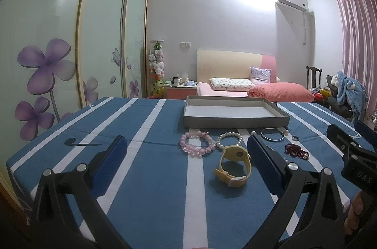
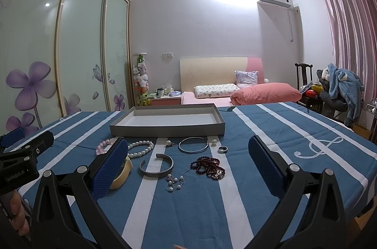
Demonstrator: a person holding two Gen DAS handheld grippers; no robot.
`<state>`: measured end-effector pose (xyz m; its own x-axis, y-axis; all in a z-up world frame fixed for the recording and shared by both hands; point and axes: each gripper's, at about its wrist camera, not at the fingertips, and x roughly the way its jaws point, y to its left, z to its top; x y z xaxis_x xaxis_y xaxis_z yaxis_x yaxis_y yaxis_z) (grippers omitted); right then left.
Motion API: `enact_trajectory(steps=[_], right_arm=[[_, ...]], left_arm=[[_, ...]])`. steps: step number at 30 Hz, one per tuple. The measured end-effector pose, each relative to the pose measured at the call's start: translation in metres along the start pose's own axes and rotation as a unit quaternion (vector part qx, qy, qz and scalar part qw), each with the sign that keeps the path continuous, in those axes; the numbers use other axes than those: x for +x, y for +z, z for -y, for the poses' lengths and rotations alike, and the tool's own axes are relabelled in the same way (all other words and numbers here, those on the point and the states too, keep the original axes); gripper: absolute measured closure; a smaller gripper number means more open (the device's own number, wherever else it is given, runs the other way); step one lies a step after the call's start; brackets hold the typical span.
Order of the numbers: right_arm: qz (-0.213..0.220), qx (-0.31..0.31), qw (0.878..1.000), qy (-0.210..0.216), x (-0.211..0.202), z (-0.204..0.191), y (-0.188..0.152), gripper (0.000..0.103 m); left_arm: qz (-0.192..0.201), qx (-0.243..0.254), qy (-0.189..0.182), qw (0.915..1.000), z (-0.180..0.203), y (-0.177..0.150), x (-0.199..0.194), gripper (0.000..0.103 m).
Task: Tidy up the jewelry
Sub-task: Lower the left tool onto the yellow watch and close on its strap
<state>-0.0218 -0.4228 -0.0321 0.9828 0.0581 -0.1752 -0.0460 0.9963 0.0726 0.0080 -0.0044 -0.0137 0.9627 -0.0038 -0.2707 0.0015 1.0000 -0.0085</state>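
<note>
1. Left gripper: jaws spread wide, nothing held, hovering over the striped tablecloth.
2. Right gripper: jaws spread too, nothing held.
3. Grey tray at 12 o'clock of both, holding nothing.
4. Jewelry loose in front of the tray: pink bead bracelet, pearl bracelet, yellow watch, silver cuff, thin bangle, ring, dark red beads.

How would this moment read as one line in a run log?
stage: start | left gripper: open, holding nothing | right gripper: open, holding nothing | tray: no jewelry inside | yellow watch, bracelets: on tablecloth
</note>
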Motion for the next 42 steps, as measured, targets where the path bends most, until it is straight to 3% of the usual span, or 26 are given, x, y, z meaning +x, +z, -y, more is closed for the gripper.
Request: enact_trajectory(steps=[9, 15, 21, 27, 34, 39, 42], right_arm=[[-0.008, 0.005, 1.000, -0.001, 0.006, 0.005, -0.007, 0.002], [-0.022, 0.013, 1.000, -0.004, 0.011, 0.010, -0.008, 0.002], [-0.035, 0.022, 0.999, -0.009, 0.016, 0.016, -0.010, 0.002], [-0.045, 0.028, 0.998, -0.014, 0.021, 0.021, -0.009, 0.002], [-0.055, 0.032, 0.998, -0.015, 0.027, 0.024, -0.011, 0.002], [-0.061, 0.033, 0.998, -0.015, 0.030, 0.024, -0.011, 0.002], [-0.061, 0.034, 0.997, -0.016, 0.030, 0.024, -0.011, 0.002]], left_arm=[[-0.026, 0.004, -0.006, 0.9996, 0.005, 0.002, 0.012, 0.004], [-0.078, 0.016, -0.016, 0.9967, 0.015, 0.002, 0.040, 0.004], [-0.140, 0.039, -0.041, 0.9885, 0.034, -0.003, 0.073, 0.005], [-0.189, 0.055, -0.063, 0.9785, 0.049, -0.008, 0.101, 0.017], [-0.216, 0.053, -0.078, 0.9719, 0.054, -0.011, 0.118, 0.018], [-0.229, 0.068, -0.069, 0.9686, 0.061, -0.015, 0.126, 0.018], [-0.244, 0.071, -0.065, 0.9649, 0.063, -0.018, 0.133, 0.028]])
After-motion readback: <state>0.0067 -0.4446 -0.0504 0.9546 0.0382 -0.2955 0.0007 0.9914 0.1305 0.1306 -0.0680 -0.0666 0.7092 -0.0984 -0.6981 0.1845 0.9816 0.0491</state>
